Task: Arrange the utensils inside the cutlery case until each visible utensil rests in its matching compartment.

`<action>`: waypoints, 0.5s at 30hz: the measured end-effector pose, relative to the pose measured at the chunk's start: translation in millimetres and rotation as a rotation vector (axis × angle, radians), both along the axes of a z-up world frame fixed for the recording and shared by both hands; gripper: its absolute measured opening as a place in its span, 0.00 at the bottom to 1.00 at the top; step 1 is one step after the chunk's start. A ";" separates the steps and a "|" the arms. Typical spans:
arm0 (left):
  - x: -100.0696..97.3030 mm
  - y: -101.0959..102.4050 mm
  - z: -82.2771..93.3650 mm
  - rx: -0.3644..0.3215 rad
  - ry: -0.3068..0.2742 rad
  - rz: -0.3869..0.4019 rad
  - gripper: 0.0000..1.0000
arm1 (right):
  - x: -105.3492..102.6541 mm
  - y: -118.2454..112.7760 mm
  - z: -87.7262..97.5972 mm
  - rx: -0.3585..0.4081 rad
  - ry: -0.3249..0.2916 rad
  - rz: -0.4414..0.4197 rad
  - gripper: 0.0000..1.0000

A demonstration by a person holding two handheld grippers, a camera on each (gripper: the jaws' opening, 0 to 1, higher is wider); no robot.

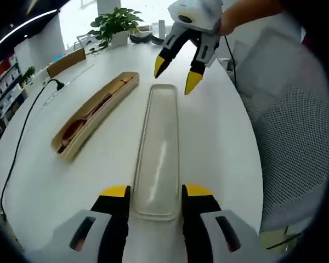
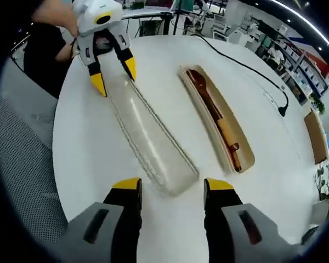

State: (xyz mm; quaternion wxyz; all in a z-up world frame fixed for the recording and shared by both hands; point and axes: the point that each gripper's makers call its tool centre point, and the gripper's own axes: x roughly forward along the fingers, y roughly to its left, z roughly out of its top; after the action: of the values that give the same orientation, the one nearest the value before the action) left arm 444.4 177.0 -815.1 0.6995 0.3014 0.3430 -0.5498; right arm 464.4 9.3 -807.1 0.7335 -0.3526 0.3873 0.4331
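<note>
On the white table (image 1: 219, 137) the beige cutlery case (image 1: 96, 113) lies open with wooden utensils (image 2: 216, 118) already nested inside; just beside it to the right rests its clear lid (image 1: 159, 153). The left gripper (image 1: 153, 193) straddles the lid's near end, jaws apart, not clamped. The right gripper (image 1: 175, 74) hovers at the far end, jaws also apart. The lid looks light, stiff and slick, probably thin plastic, so I'd pinch it gently at the end rims
</note>
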 end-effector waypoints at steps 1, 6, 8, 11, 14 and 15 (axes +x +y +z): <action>-2.5 0.9 -0.3 0.010 0.007 -0.018 0.38 | -3.2 2.5 -1.0 -0.009 0.008 0.024 0.46; -9.9 4.6 -1.2 0.045 0.023 -0.105 0.38 | -28.7 25.2 -13.1 0.002 0.095 0.103 0.50; -10.7 4.9 -1.2 0.054 0.016 -0.131 0.38 | -25.4 30.1 -10.8 0.025 0.097 0.085 0.46; -10.8 4.0 -1.0 0.057 0.018 -0.129 0.38 | -32.5 30.6 -11.5 0.021 0.155 0.062 0.38; -14.9 -0.2 -1.4 0.044 0.018 -0.138 0.39 | -41.0 29.9 -13.6 -0.004 0.225 0.063 0.38; -15.8 -1.0 -1.4 0.043 0.015 -0.144 0.39 | -35.8 30.2 -11.6 0.006 0.213 0.072 0.38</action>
State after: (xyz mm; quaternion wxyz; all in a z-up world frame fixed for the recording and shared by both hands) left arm 428.6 176.1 -816.5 0.6489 0.3359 0.3375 -0.5935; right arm 428.6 39.5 -818.7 0.6734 -0.3161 0.4486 0.4954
